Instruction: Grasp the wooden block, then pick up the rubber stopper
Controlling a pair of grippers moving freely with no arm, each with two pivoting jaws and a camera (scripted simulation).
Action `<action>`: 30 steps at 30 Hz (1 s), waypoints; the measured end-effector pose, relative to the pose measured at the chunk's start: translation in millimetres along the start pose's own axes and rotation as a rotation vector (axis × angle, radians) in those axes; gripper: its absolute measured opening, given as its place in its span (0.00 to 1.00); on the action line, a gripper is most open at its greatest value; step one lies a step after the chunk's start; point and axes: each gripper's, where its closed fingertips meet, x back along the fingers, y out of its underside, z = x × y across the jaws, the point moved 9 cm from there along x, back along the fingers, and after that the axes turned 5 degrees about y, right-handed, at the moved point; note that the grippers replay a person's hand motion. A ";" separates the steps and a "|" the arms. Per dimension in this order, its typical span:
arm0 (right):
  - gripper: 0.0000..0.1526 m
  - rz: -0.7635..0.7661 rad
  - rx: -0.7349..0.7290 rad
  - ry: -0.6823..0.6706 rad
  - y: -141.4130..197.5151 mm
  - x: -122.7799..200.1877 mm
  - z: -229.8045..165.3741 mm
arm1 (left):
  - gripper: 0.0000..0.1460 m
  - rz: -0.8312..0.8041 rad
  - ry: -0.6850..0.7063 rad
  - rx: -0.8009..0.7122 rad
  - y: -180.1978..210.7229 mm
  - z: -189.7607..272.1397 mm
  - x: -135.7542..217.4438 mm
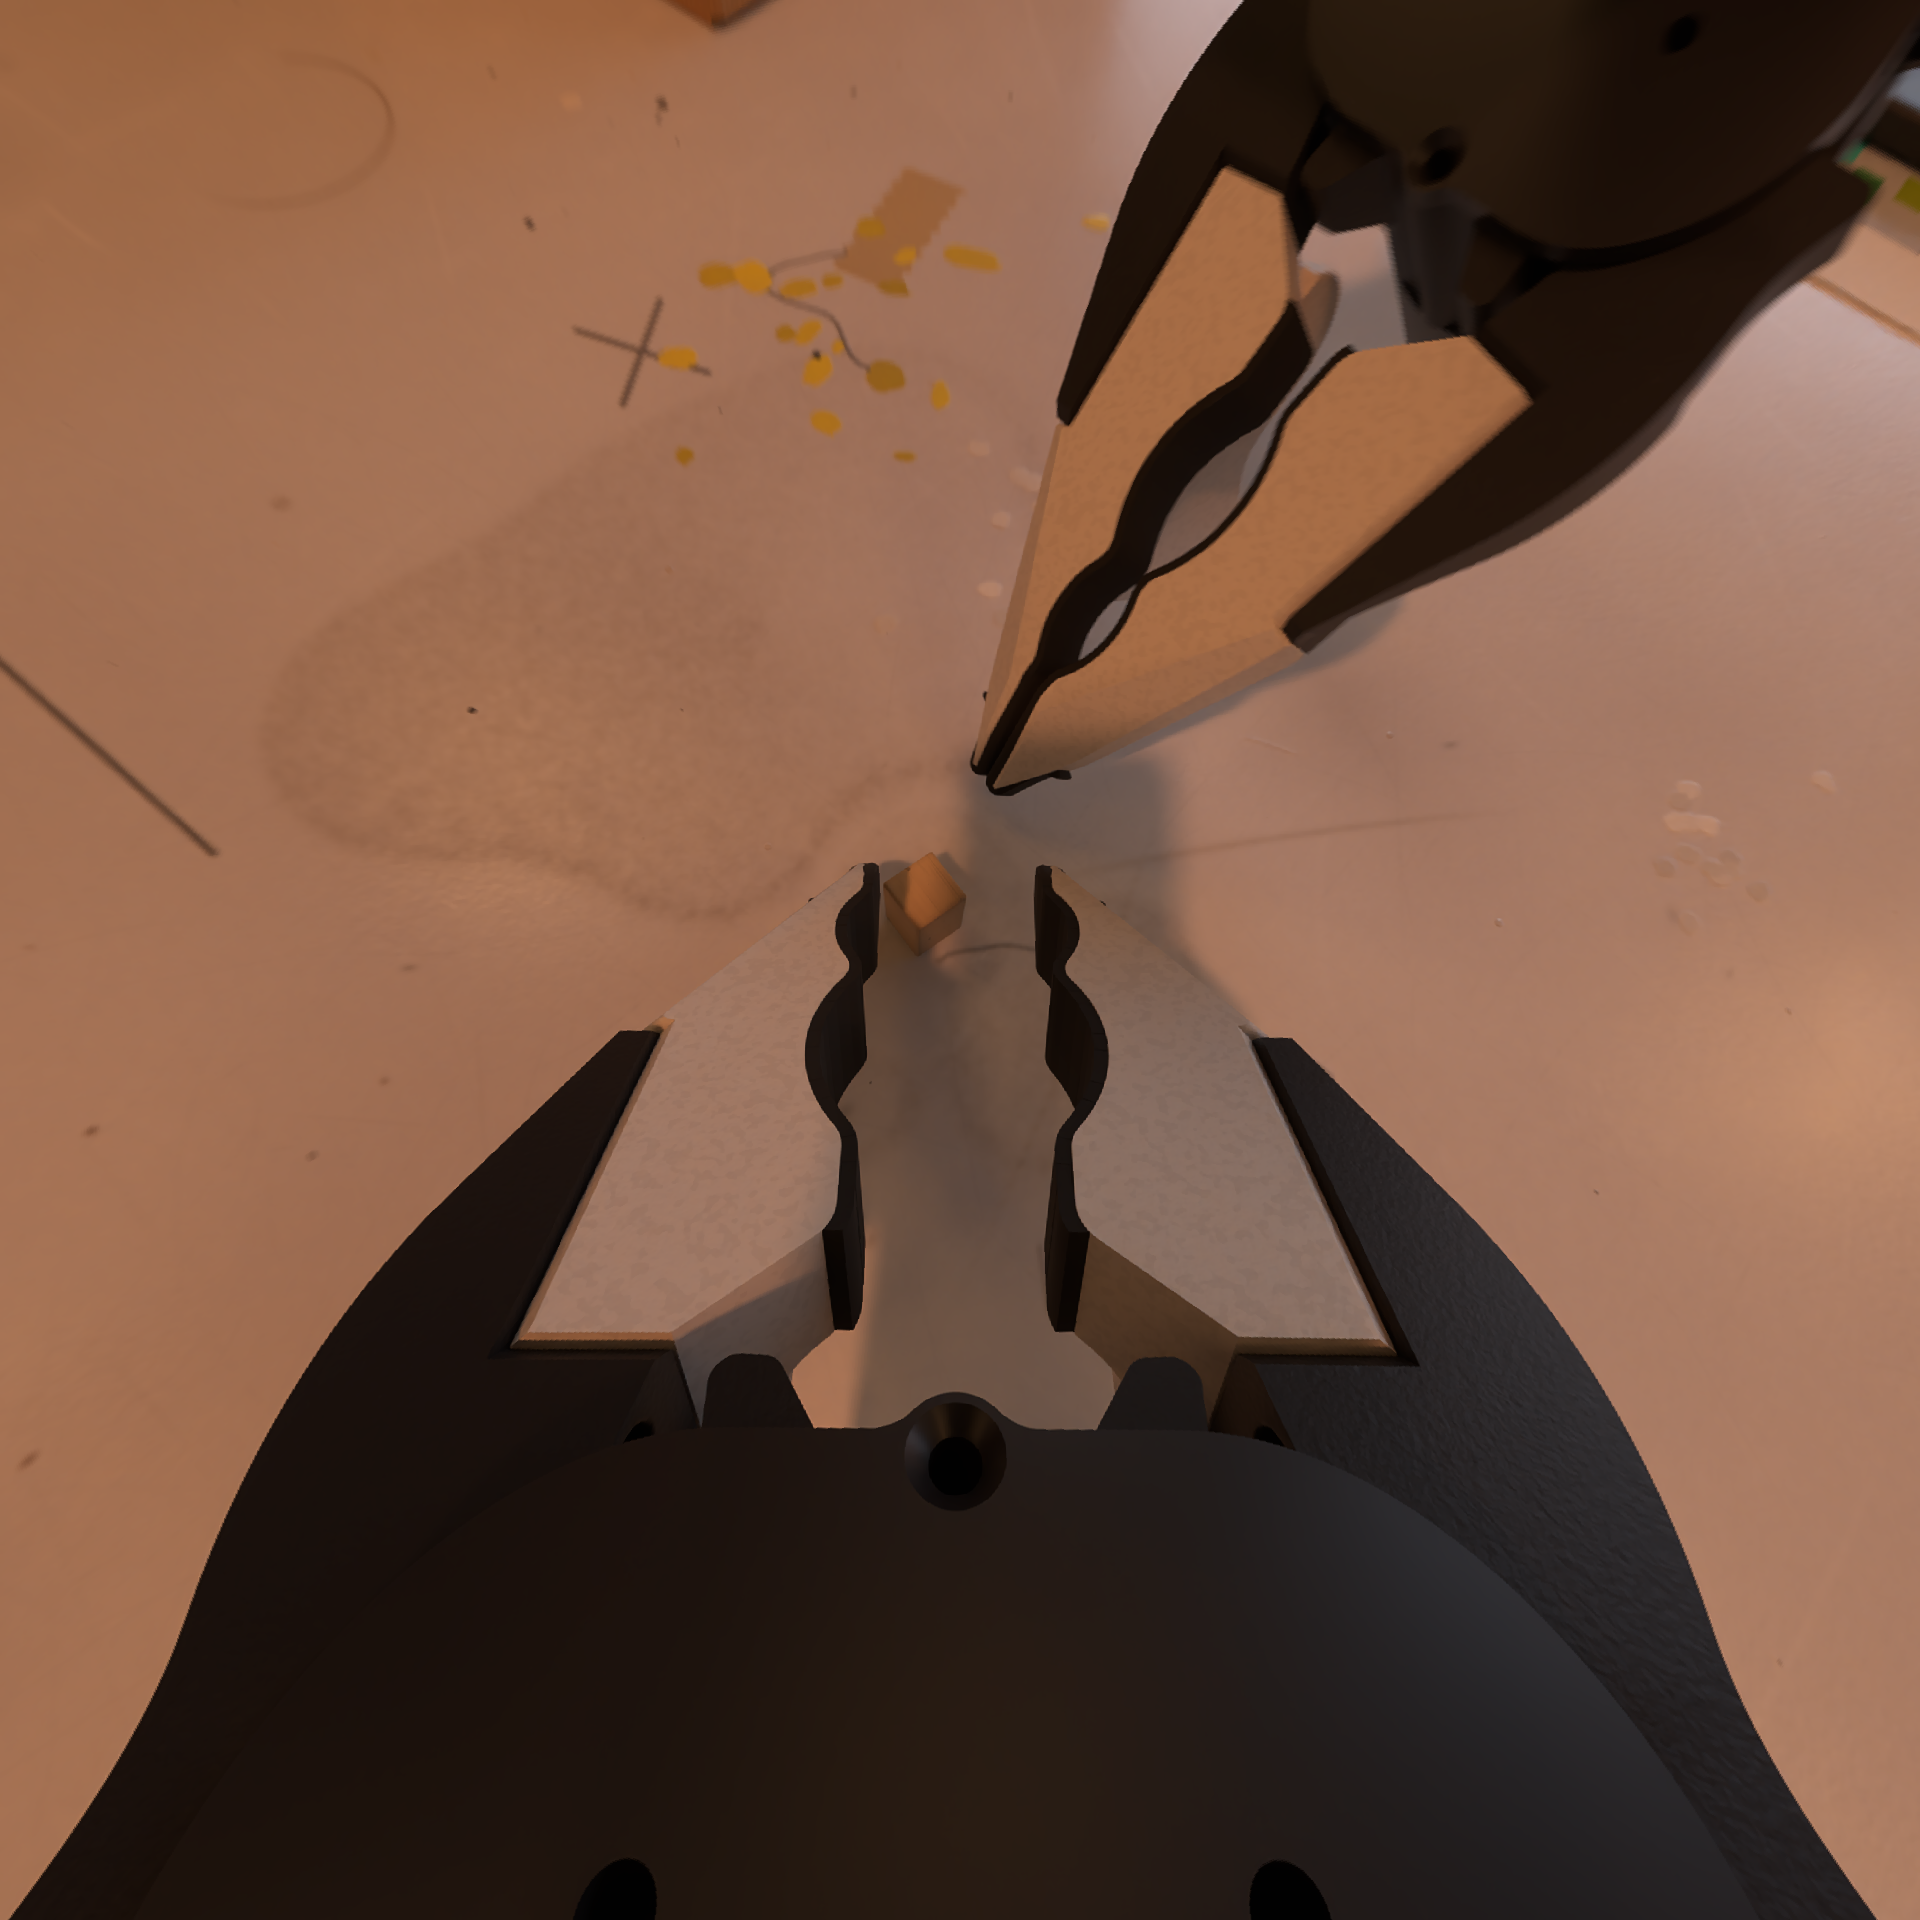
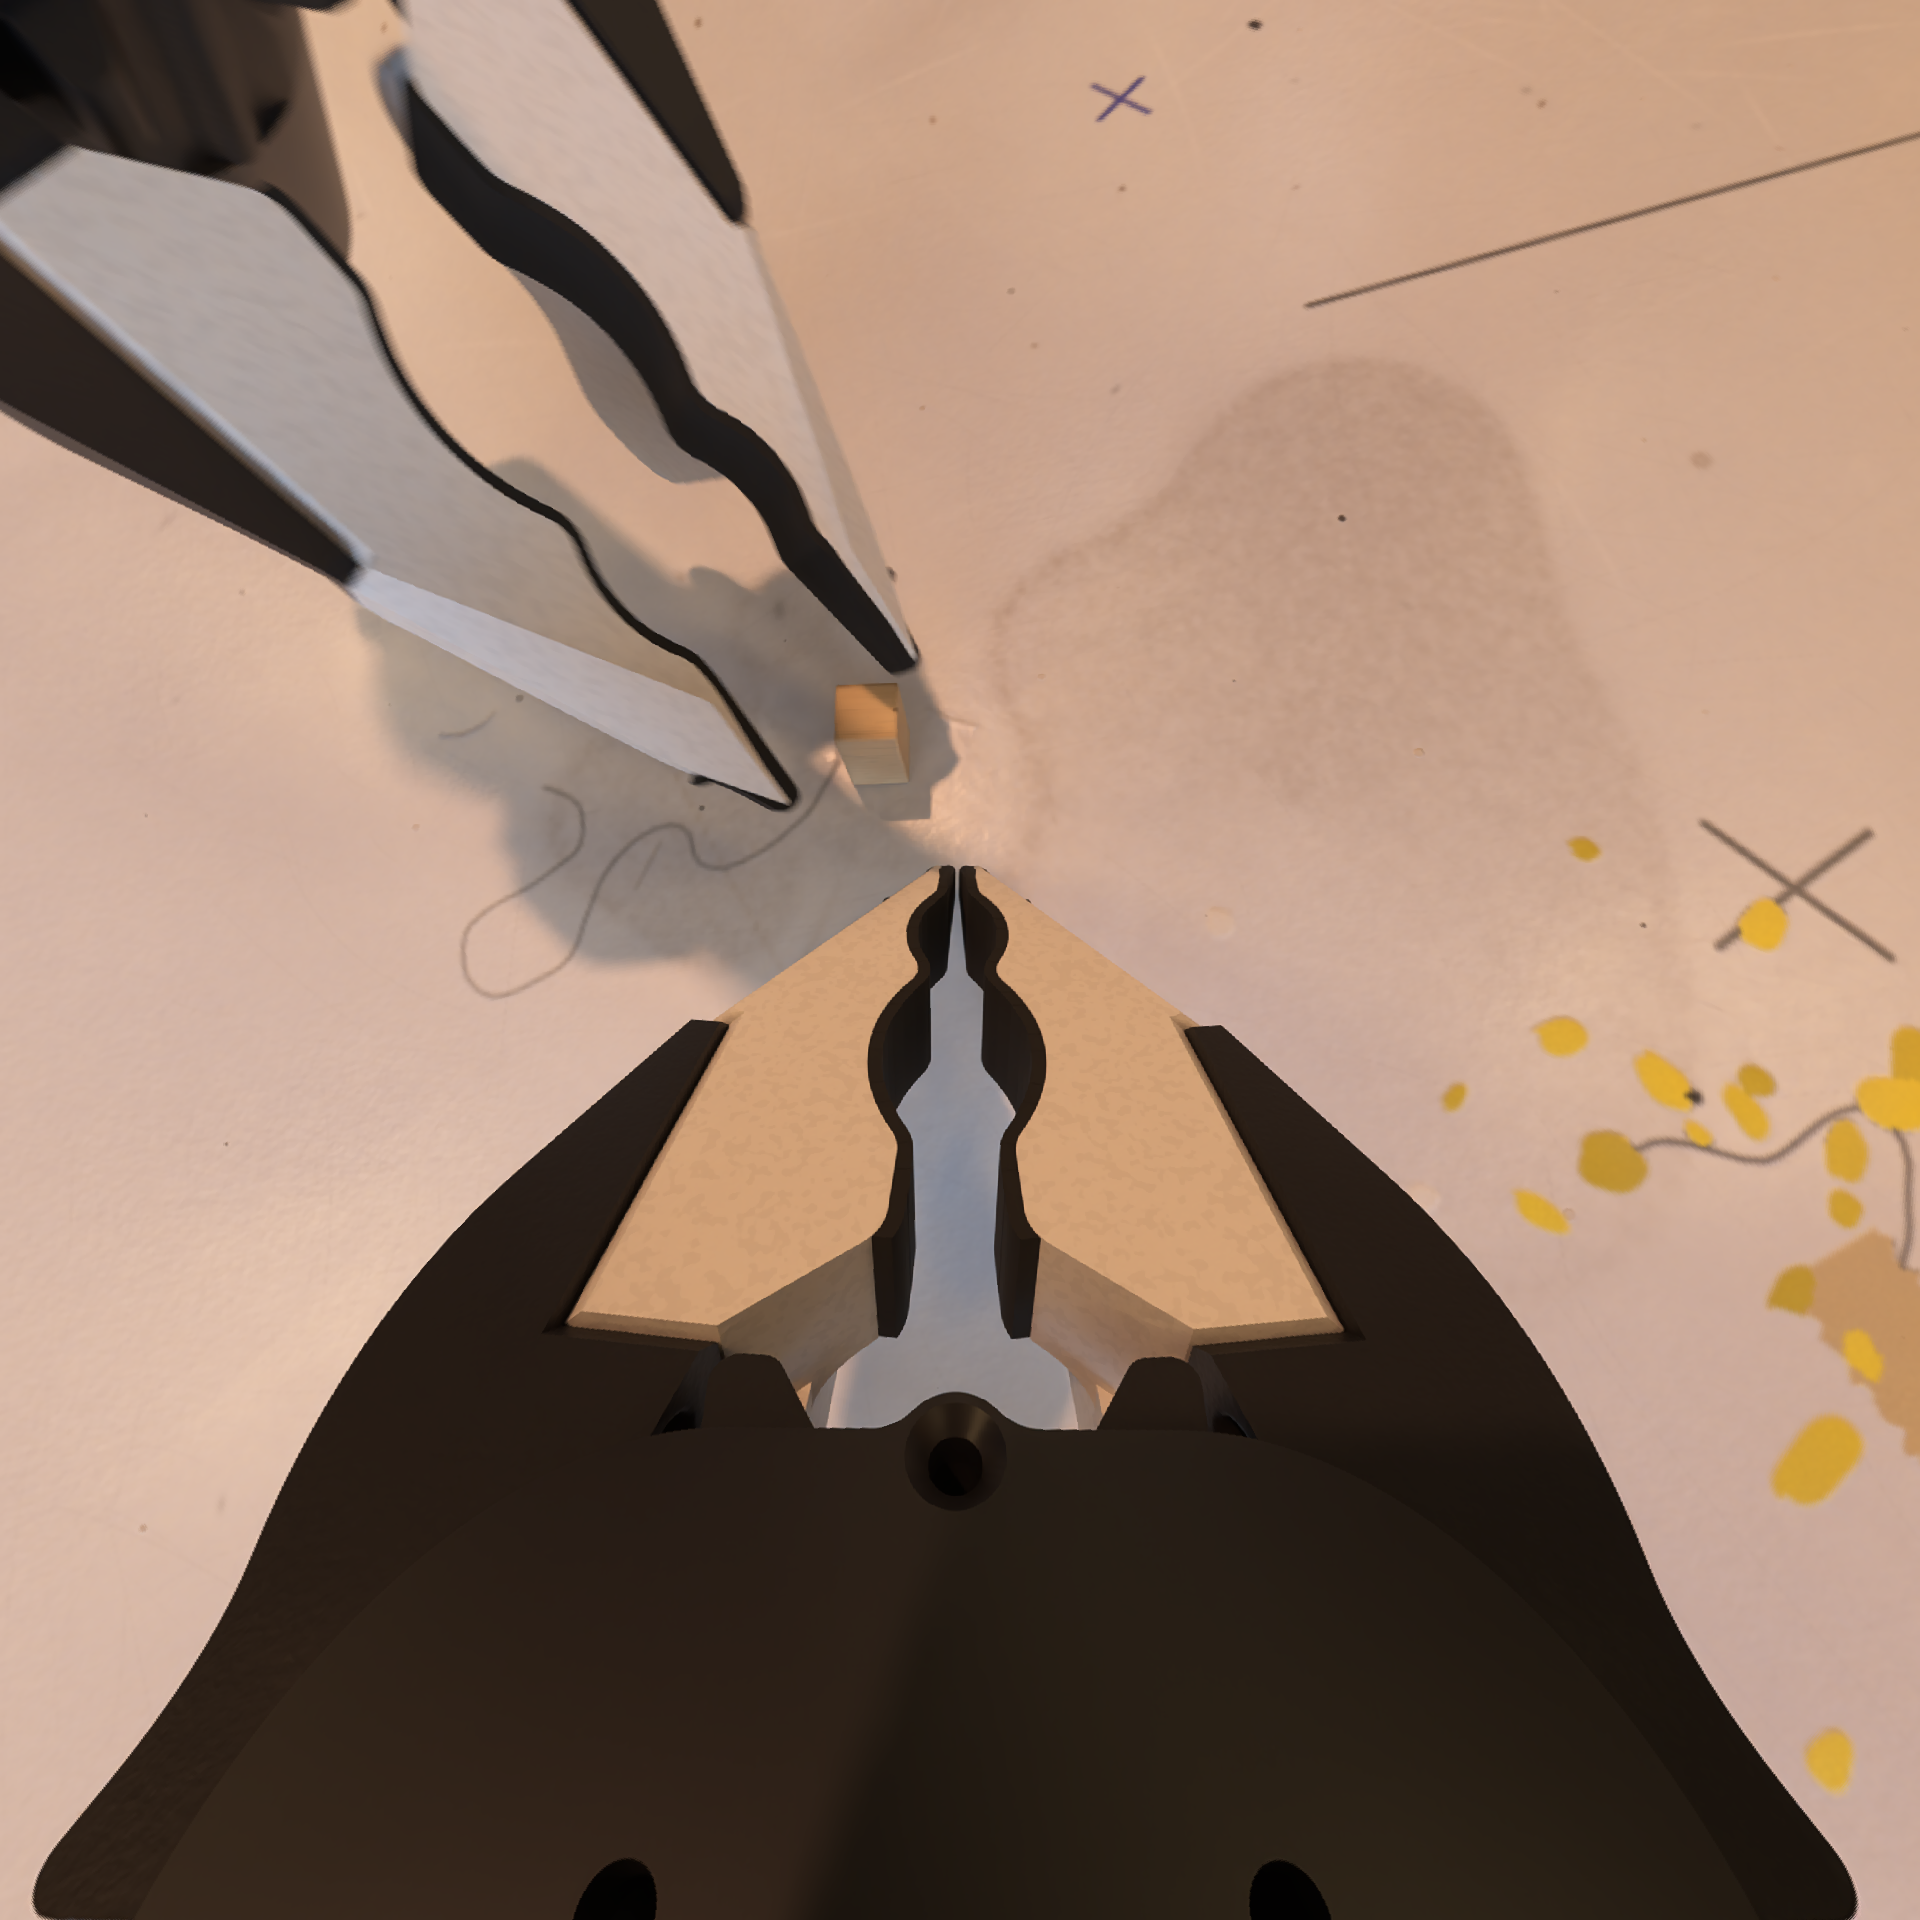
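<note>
The wooden block (image 1: 923,902) is a small tan cube resting on the pale table. My left gripper (image 1: 958,883) is open and low over the table, its fingertips on either side of the block, which sits close to the left finger. The right wrist view shows the block (image 2: 875,743) between the open fingers of the left gripper (image 2: 840,725). My right gripper (image 2: 956,875) is shut, tips just short of the block; it also shows in the left wrist view (image 1: 997,774). I see no rubber stopper. Something pale shows through the right gripper's finger gap; I cannot tell what.
The table carries yellow paint spots (image 1: 821,312), a tan patch (image 1: 902,223), pencil crosses (image 1: 639,348) and lines, and a grey stain (image 1: 582,707). A thin dark squiggle (image 2: 582,883) lies near the block. A wooden corner (image 1: 717,8) shows at the far edge.
</note>
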 end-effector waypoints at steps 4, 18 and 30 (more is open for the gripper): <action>0.10 0.020 -0.064 0.006 1.0 3.6 4.9 | 0.22 0.062 -0.057 -0.030 4.6 2.3 28.8; 0.24 0.031 -0.043 -0.059 -19.1 -7.6 -9.0 | 0.20 0.056 -0.385 0.036 56.4 -57.5 143.7; 0.08 -0.020 -0.046 0.114 -29.6 -22.0 -9.9 | 0.19 -0.104 -0.687 0.038 81.4 -136.5 253.7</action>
